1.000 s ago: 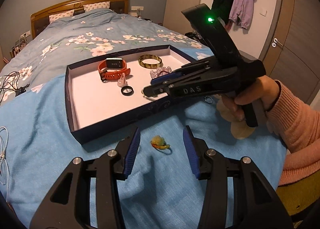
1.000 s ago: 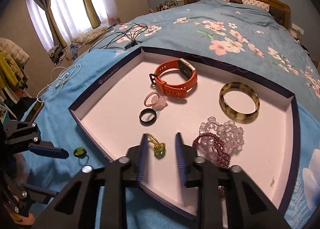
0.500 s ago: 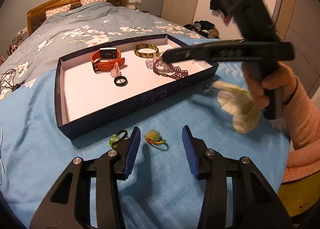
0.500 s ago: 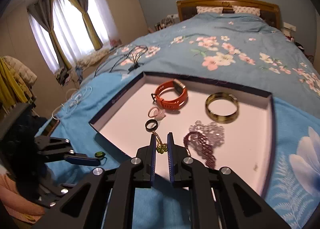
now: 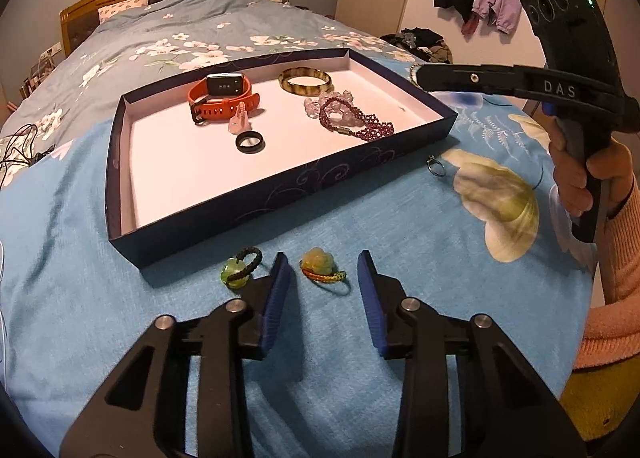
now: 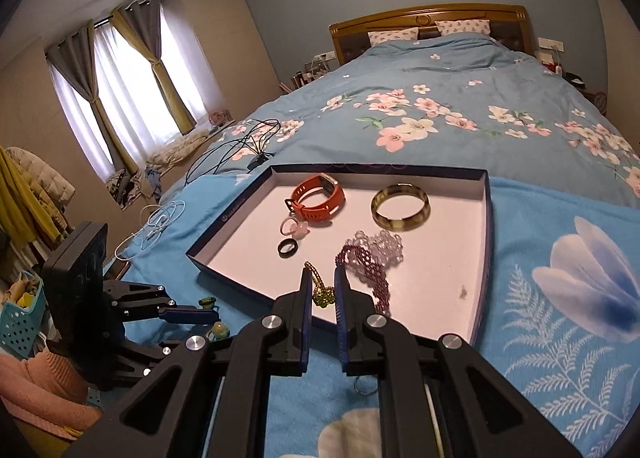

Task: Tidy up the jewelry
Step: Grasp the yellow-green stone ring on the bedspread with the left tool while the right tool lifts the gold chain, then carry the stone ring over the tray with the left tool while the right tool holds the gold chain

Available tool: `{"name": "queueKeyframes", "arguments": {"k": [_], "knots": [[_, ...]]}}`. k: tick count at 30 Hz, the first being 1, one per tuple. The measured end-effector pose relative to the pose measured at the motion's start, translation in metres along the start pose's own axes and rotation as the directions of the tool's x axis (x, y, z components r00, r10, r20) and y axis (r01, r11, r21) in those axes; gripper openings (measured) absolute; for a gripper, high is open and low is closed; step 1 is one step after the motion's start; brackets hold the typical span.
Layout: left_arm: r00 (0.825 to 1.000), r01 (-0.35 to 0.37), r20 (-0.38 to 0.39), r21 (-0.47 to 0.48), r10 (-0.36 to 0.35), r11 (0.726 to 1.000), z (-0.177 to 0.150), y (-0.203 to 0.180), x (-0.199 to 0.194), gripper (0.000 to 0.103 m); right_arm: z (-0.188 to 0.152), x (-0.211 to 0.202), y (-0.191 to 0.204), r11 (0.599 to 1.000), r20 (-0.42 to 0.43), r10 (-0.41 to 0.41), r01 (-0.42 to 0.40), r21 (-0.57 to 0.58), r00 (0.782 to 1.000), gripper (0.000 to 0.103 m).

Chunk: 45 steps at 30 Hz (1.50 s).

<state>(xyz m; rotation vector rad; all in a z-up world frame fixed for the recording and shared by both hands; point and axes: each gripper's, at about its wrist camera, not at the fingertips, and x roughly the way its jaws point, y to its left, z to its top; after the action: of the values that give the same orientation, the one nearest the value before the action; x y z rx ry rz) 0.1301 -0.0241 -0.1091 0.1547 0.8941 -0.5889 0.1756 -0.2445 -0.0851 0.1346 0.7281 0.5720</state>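
Bedroom setting: blue floral bed [image 5: 168, 298] carries a shallow dark-walled tray [image 5: 280, 193] with a white floor. Left hand-held gripper [image 5: 323, 278] points steeply down at the bed just in front of the tray's near wall; its jaws are closing, with a yellow-orange charm on a braided loop [image 5: 320, 268] lying between them, pads not yet touching it. A green charm on a black cord [image 5: 238, 270] lies just beside the left pad. Right hand-held gripper [image 6: 323, 288] is pinched nearly shut on a small gold-and-green charm [image 6: 322, 292], held raised near the tray's near edge. Tray contents: orange watch [image 5: 222, 97], amber bangle [image 5: 306, 81], black ring [image 5: 250, 142], purple bead bracelet [image 5: 356, 123]. Step in hand, as judged: pick-up on the left, carry on the right. Next move calls for the left pads to seat on the charm body, not the thin loop. A silver ring [image 5: 436, 167] remains on the bed outside the tray.
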Motion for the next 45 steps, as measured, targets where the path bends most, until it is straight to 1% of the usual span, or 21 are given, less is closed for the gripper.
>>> {"name": "queueKeyframes", "arguments": {"k": [2, 7, 9, 10, 14, 16, 19, 25, 29, 31, 37, 39, 45], "knots": [[1.000, -0.005, -0.006, -0.001, 0.005, 1.000, 0.000, 0.000, 0.001, 0.027, -0.003, -0.001, -0.001, 1.000, 0.000, 0.007, -0.007, 0.011, 1.000, 0.009], [1.000, -0.010, -0.007, -0.003, 0.010, 1.000, 0.000, 0.000, 0.001, 0.026, -0.009, 0.001, -0.001, 1.000, -0.006, 0.013, -0.013, 0.022, 1.000, 0.009], [1.000, -0.018, -0.007, -0.012, 0.018, 1.000, 0.000, 0.002, 0.000, 0.020, -0.010, 0.001, 0.000, 1.000, -0.004, 0.013, -0.012, 0.020, 1.000, 0.009], [1.000, -0.020, -0.007, -0.016, 0.019, 1.000, -0.001, 0.003, 0.000, 0.019, -0.010, 0.001, 0.000, 1.000, -0.003, 0.016, -0.015, 0.022, 1.000, 0.009], [0.999, -0.034, -0.003, -0.014, 0.034, 0.999, -0.001, 0.002, -0.001, 0.018, -0.012, 0.000, 0.002, 1.000, 0.000, 0.014, -0.014, 0.016, 1.000, 0.009], [0.999, -0.037, 0.002, -0.014, 0.037, 0.999, 0.000, 0.000, -0.001, 0.017, -0.013, -0.001, 0.004, 1.000, 0.003, 0.001, -0.001, 0.008, 1.000, 0.009], [0.999, -0.038, 0.022, -0.023, 0.038, 0.999, 0.000, -0.001, -0.006, 0.017, -0.014, -0.002, 0.004, 1.000, 0.008, 0.004, -0.004, 0.014, 1.000, 0.009], [0.995, -0.029, 0.098, -0.034, 0.032, 0.999, 0.008, -0.004, -0.026, 0.017, -0.014, -0.008, 0.006, 1.000, 0.030, -0.014, 0.014, 0.007, 0.999, 0.009], [0.986, -0.028, 0.162, -0.059, 0.037, 0.998, 0.018, -0.001, -0.039, 0.017, -0.013, -0.011, 0.009, 1.000, 0.044, -0.016, 0.016, 0.002, 0.999, 0.009], [0.983, -0.024, 0.182, -0.072, 0.037, 0.997, 0.023, 0.002, -0.043, 0.017, -0.012, -0.011, 0.010, 1.000, 0.048, -0.012, 0.012, 0.005, 0.999, 0.009], [0.975, -0.024, 0.216, -0.087, 0.043, 0.996, 0.035, 0.003, -0.048, 0.017, -0.012, -0.014, 0.010, 1.000, 0.062, -0.019, 0.019, 0.005, 0.998, 0.009], [0.972, -0.041, 0.228, -0.087, 0.060, 0.995, 0.039, 0.001, -0.049, 0.017, -0.013, -0.015, 0.009, 1.000, 0.063, -0.018, 0.017, 0.008, 0.998, 0.009], [0.966, -0.050, 0.248, -0.097, 0.073, 0.994, 0.046, 0.001, -0.050, 0.017, -0.011, -0.017, 0.010, 1.000, 0.074, -0.026, 0.026, 0.005, 0.997, 0.009]]}}
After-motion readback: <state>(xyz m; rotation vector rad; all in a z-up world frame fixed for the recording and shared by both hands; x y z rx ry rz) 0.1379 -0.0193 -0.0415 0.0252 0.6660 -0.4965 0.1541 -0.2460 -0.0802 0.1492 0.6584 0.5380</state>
